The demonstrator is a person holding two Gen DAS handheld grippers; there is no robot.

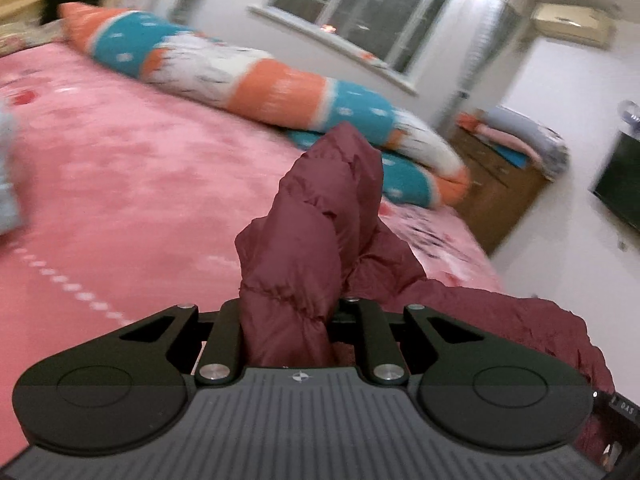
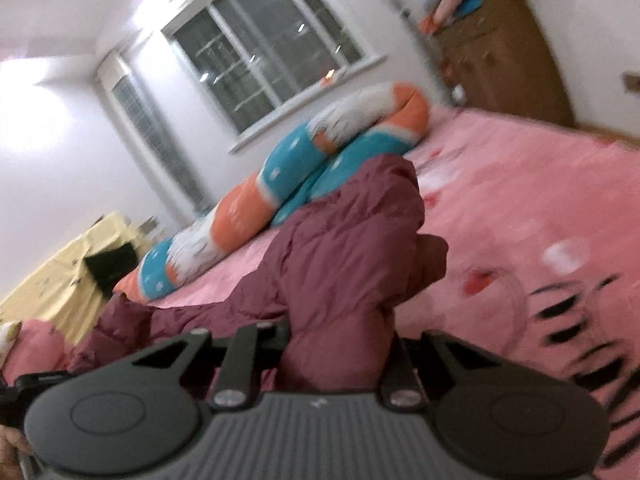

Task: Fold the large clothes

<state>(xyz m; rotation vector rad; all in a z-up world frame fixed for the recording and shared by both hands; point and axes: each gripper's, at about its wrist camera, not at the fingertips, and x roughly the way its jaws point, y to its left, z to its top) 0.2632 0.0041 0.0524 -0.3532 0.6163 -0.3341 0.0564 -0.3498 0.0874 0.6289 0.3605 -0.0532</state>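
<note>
A dark red padded jacket (image 1: 316, 216) is bunched up between the fingers of my left gripper (image 1: 290, 320), which is shut on it and holds it above the pink bed (image 1: 120, 184). The rest of the jacket trails off to the right (image 1: 520, 320). In the right wrist view the same jacket (image 2: 340, 248) rises in a thick fold from my right gripper (image 2: 336, 344), which is shut on it. The fingertips of both grippers are hidden by the fabric.
A long orange, teal and white rolled quilt (image 1: 256, 80) lies along the far side of the bed under a window (image 1: 360, 4). A wooden cabinet (image 1: 500, 192) with folded bedding stands past the bed's corner. A grey cloth (image 1: 8, 168) lies at the left.
</note>
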